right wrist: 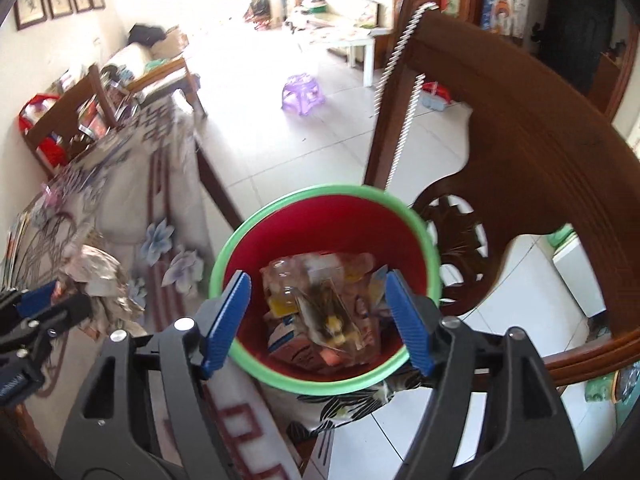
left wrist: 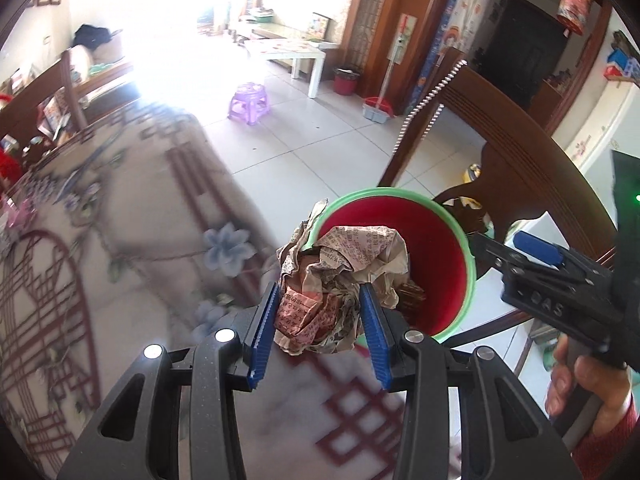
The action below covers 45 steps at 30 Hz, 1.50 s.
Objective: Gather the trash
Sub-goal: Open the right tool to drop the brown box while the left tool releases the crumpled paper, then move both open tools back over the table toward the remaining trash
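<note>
Wrappers already lie in the red bin [right wrist: 328, 236]; crumpled newspaper [left wrist: 340, 280], clamped in the left gripper [left wrist: 320, 320] jaws, awaits dropping at its 9 o'clock rim, while the right gripper [right wrist: 316, 316] jaws gape empty.

Crumpled printed newspaper [left wrist: 340, 280], matt. Bin [right wrist: 424, 248]: smooth glossy plastic. Chair [right wrist: 540, 168]: dark varnished carved wood. Tablecloth [left wrist: 120, 260]: floral, slight sheen. Gripper pads [right wrist: 404, 312]: ribbed blue plastic.

Both wrist cameras look steeply down along their tools, close above the red bin [left wrist: 432, 248] [right wrist: 332, 220]; both share it, the worktop [left wrist: 120, 280] [right wrist: 132, 200] edge and the room beyond.
</note>
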Available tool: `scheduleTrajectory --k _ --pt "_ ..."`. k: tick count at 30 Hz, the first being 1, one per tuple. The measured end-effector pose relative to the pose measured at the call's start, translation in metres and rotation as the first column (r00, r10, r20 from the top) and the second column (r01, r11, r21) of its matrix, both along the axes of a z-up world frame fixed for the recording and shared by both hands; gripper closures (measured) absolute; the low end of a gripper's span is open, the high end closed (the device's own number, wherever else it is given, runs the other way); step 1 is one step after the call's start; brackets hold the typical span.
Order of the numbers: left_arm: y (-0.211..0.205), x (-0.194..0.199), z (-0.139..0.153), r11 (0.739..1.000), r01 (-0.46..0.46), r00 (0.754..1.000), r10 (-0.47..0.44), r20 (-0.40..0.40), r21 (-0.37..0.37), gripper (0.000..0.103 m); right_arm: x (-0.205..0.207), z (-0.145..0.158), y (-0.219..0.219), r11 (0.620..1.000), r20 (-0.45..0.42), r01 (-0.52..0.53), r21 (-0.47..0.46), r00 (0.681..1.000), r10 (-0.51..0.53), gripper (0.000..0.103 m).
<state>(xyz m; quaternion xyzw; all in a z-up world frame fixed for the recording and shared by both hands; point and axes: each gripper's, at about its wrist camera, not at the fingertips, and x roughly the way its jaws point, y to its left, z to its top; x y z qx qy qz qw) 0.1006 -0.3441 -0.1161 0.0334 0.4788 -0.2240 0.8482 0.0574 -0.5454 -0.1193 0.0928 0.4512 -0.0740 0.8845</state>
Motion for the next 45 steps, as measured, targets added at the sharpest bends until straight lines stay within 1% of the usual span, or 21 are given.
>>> scheduleTrajectory --k 5,9,14,19,23,25,26,27,28,29,31,34,36,37,39,41,45 --pt "-0.04 0.013 0.001 0.996 0.084 0.996 -0.084 0.012 -0.01 0.065 -0.025 0.01 -0.028 0.995 0.018 0.095 -0.003 0.995 -0.095 0.03" --pt "-0.064 0.019 0.001 0.991 0.137 0.991 -0.137 0.014 -0.007 0.065 -0.049 0.013 -0.043 0.988 0.002 0.151 -0.007 0.988 -0.151 0.028" --pt "-0.085 0.024 -0.002 0.984 0.18 0.984 -0.18 0.006 0.003 0.065 -0.075 0.008 -0.049 0.978 -0.024 0.205 0.026 0.979 -0.204 0.026" --pt "-0.103 0.033 -0.012 0.977 0.212 0.977 -0.212 -0.009 0.03 0.065 -0.09 -0.004 -0.041 0.971 -0.06 0.223 0.085 0.974 -0.218 0.026" --pt "-0.117 0.038 -0.019 0.971 0.234 0.972 -0.234 -0.012 0.054 0.065 -0.09 -0.014 -0.034 0.97 -0.095 0.214 0.114 0.974 -0.204 0.026" --pt "-0.12 0.04 -0.021 0.969 0.24 0.971 -0.239 -0.017 0.051 0.064 -0.089 -0.015 -0.03 0.972 -0.101 0.206 0.117 0.976 -0.194 0.026" --pt "-0.123 0.041 -0.023 0.968 0.245 0.97 -0.244 -0.024 0.049 0.058 -0.088 -0.015 -0.029 0.972 -0.101 0.202 0.117 0.976 -0.191 0.026" --pt "-0.126 0.042 -0.024 0.967 0.25 0.968 -0.249 -0.031 0.051 0.056 -0.087 -0.015 -0.028 0.973 -0.1 0.199 0.117 0.977 -0.188 0.026" --pt "-0.128 0.043 -0.025 0.966 0.252 0.968 -0.25 -0.036 0.06 0.041 -0.086 -0.014 -0.027 0.974 -0.1 0.195 0.115 0.978 -0.184 0.026" --pt "-0.128 0.043 -0.024 0.966 0.249 0.968 -0.248 -0.029 0.066 0.034 -0.085 -0.014 -0.026 0.975 -0.099 0.191 0.113 0.979 -0.18 0.026" --pt "-0.121 0.039 -0.017 0.97 0.236 0.972 -0.237 0.006 0.058 0.034 -0.084 -0.013 -0.024 0.978 -0.098 0.185 0.099 0.98 -0.176 0.026" --pt "-0.102 0.038 -0.007 0.978 0.206 0.978 -0.206 0.014 0.027 0.033 -0.086 -0.01 -0.023 0.979 -0.096 0.187 0.088 0.979 -0.178 0.026" --pt "-0.079 0.035 0.0 0.986 0.165 0.986 -0.165 0.025 0.006 0.029 -0.085 -0.01 -0.021 0.978 -0.1 0.186 0.089 0.979 -0.177 0.026" --pt "-0.067 0.033 0.003 0.99 0.142 0.989 -0.142 0.032 0.002 0.026 -0.084 -0.01 -0.02 0.979 -0.102 0.184 0.088 0.979 -0.175 0.025" --pt "-0.037 0.028 0.008 0.997 0.082 0.995 -0.082 0.05 0.008 0.026 -0.08 -0.009 -0.015 0.982 -0.1 0.168 0.086 0.982 -0.159 0.024" --pt "-0.004 0.023 0.01 1.0 0.019 0.999 -0.02 0.05 0.019 0.026 -0.074 -0.006 -0.005 0.987 -0.093 0.138 0.079 0.987 -0.13 0.024" --pt "0.064 0.011 0.012 0.993 -0.118 0.992 0.116 0.045 0.025 0.026 -0.059 -0.001 0.023 0.995 -0.081 0.058 0.076 0.995 -0.051 0.024"
